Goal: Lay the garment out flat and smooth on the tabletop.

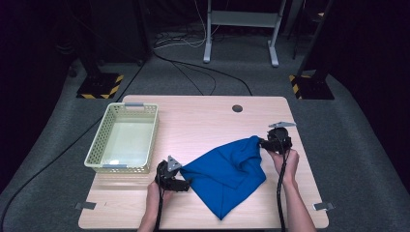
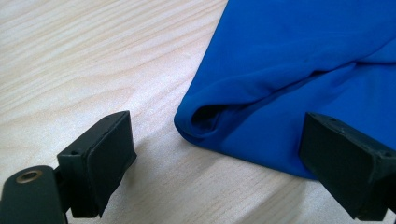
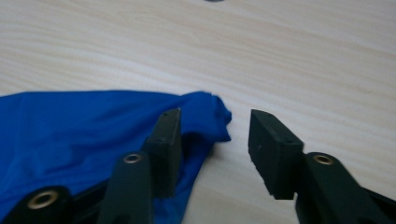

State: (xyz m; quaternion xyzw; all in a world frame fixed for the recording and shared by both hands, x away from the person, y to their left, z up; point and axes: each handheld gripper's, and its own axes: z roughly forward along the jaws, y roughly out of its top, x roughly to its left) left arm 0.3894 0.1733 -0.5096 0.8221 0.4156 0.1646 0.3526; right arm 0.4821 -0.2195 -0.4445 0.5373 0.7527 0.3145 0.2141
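A blue cloth (image 1: 227, 171) lies rumpled on the right half of the wooden table (image 1: 203, 116), one corner pointing at the front edge. My left gripper (image 1: 186, 183) rests low at the cloth's left corner. In the left gripper view its jaws (image 2: 217, 154) stand wide apart, with the folded cloth edge (image 2: 289, 70) just ahead between them, untouched. My right gripper (image 1: 263, 143) is at the cloth's far right tip. In the right gripper view it (image 3: 215, 128) is open, and the bunched tip of the cloth (image 3: 84, 126) lies loose beside its left jaw.
A pale perforated plastic basket (image 1: 96, 145) stands at the table's left, with nothing in it. A round cable hole (image 1: 237, 108) sits near the far edge. Beyond the table are a grey floor, cables and stand legs.
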